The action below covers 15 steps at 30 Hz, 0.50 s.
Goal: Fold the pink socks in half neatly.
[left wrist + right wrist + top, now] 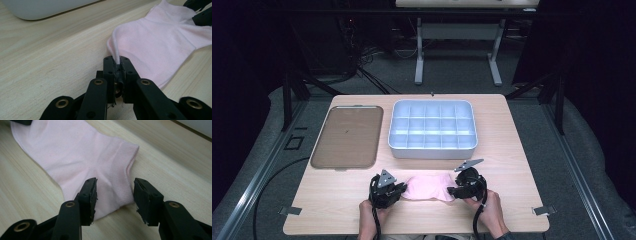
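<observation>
Left tool [117,65] pinches the pink sock [160,42] toe; right tool [113,195] gapes at its cuff, ungripped; handling barely begun.

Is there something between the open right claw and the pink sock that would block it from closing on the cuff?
Nothing visible does. In the right gripper view the right claw stands open, its jaws on either side of the cuff end of the pink sock, with bare wooden table around it. The left claw is shut on the sock's other end.

Left gripper [398,190] clamped shut; right gripper [454,191] jaws apart (both low, facing inward).
</observation>
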{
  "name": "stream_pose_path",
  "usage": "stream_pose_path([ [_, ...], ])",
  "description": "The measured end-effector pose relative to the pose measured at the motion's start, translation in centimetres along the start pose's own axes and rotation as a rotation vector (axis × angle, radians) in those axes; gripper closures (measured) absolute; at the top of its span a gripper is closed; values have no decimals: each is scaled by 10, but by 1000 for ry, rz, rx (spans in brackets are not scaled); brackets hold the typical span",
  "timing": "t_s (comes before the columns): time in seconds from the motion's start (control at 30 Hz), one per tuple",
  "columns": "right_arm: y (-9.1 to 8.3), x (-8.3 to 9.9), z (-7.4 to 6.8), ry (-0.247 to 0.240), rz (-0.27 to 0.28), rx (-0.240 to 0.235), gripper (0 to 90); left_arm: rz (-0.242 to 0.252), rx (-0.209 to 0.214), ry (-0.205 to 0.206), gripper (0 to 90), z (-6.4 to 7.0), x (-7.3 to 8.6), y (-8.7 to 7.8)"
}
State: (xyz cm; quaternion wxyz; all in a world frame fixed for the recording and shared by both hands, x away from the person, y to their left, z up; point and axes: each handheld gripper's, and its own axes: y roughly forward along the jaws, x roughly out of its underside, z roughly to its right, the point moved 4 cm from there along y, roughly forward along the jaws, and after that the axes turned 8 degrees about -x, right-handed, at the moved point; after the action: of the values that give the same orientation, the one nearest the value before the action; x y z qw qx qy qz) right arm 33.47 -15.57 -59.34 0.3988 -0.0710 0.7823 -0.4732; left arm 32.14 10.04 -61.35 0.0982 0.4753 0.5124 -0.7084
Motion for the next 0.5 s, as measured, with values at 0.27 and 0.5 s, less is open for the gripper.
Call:
stream_pose_path([
  [0.27, 2, 2, -1, -20, -24, 35, 522, -1, 2, 0, 842, 0, 0, 0],
  [0.5, 2, 1, 1, -18, -22, 39, 578, 3, -6, -2, 841, 1, 0, 0],
])
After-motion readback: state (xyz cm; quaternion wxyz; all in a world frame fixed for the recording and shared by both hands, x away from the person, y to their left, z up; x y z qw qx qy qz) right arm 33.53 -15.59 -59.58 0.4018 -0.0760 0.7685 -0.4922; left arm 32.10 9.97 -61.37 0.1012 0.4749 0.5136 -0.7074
